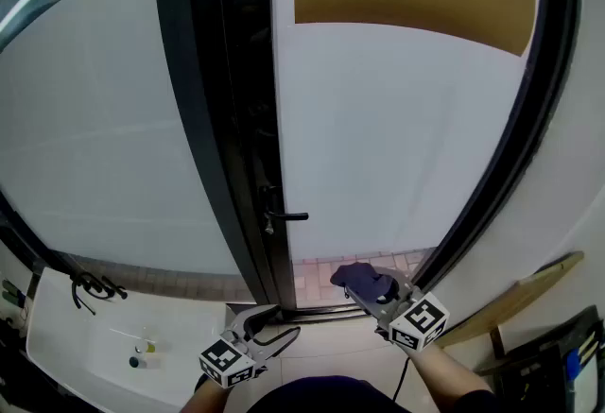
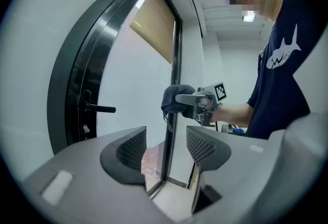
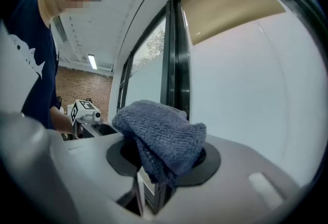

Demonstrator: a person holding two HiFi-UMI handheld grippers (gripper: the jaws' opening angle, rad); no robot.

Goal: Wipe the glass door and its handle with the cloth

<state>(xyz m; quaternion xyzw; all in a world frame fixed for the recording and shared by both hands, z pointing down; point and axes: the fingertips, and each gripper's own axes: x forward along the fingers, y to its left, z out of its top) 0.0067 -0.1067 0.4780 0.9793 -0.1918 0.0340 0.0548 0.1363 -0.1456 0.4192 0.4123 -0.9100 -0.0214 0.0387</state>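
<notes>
Head view: cloth [image 1: 361, 277] in pinch of right tongs [image 1: 367, 288]; left tongs [image 1: 276, 322] apart, empty.

The cloth [image 3: 164, 138] is thick, soft and fuzzy. The glass door [image 1: 378, 137] looks milky and smooth. Its frame [image 1: 203, 118] is shiny black metal. The left tool [image 2: 165, 148] is dull grey plastic with bumpy pads [image 2: 132, 147].

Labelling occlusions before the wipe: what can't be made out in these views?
- Right gripper view: the cloth covers the jaw tips of the right gripper.
- Head view: small items on the white ledge, too small to identify.
- Head view: top of the glass door, cut off by the upper edge.
</notes>
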